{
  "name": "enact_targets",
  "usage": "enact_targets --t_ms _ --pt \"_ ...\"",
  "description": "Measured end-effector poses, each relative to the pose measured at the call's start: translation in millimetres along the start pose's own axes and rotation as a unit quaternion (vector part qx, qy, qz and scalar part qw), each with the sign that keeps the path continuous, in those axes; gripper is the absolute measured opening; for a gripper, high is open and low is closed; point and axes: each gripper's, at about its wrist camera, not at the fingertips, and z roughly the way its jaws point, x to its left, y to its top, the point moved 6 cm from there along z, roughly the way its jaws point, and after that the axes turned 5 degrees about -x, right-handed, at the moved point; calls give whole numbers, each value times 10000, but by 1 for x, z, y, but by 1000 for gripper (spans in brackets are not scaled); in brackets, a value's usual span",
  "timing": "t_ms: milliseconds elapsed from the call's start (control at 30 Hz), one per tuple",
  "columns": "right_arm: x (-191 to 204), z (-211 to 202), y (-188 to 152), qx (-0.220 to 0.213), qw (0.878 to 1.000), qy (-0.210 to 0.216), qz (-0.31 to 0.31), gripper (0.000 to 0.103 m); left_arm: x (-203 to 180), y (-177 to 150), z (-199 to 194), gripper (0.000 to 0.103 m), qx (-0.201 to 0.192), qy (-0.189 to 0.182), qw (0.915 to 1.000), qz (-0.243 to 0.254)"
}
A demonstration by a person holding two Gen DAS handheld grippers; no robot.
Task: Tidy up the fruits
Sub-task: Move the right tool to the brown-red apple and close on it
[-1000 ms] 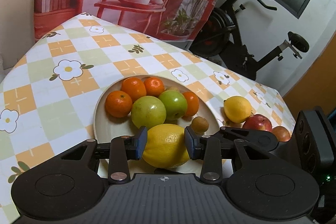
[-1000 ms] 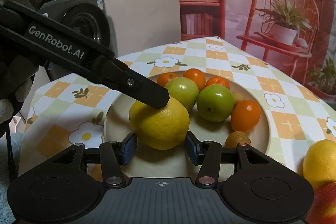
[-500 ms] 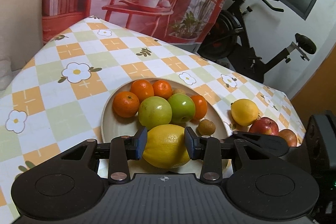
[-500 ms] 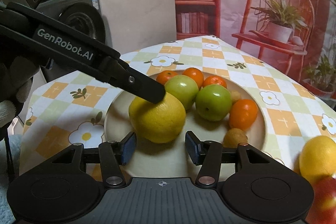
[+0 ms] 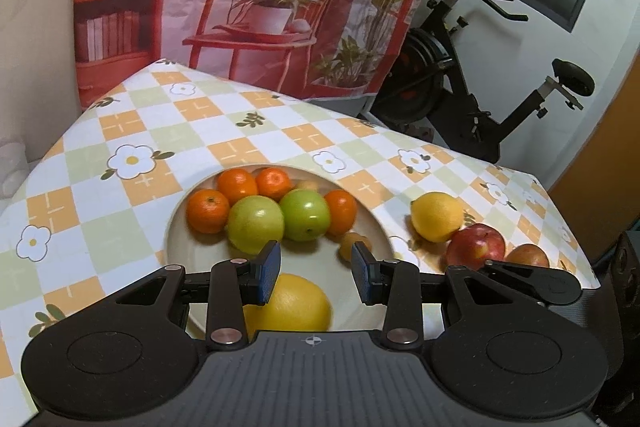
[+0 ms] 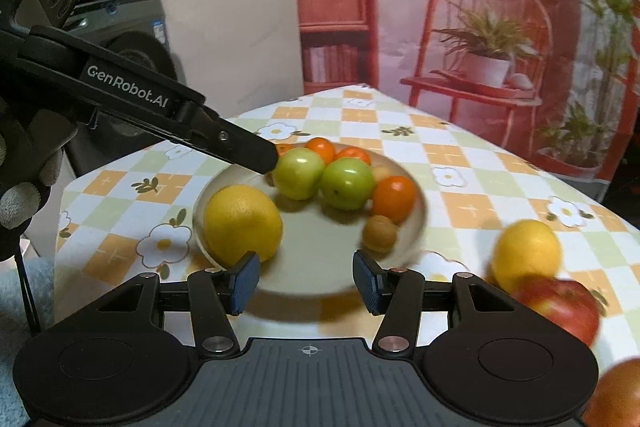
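- Lemon [image 5: 294, 303]: laid at the near edge of the plate [image 5: 180, 227], below and just behind the spread fingers of the left gripper [image 5: 315, 273], not held.
- Right gripper [image 6: 307, 281]: fingers parted, nothing between; lemon [image 6: 242, 221] seen beside its left fingertip [image 6: 244, 283].
- Second lemon [image 6: 526, 253]: on the tablecloth [image 5: 120, 131], touching the red apple [image 6: 560, 309].

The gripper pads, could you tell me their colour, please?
Blue pads, clearest in the right wrist view.
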Motion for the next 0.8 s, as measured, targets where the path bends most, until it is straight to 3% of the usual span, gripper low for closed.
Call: enact_targets --t_ms 433,800 --pt "-39 -61 -24 -272 9975 -524 376 48 -52 -8 2 41 58 -26 9991 417" --pt "-68 -95 -37 -445 9935 -878 580 48 -73 -10 10 41 111 -146 9980 610"
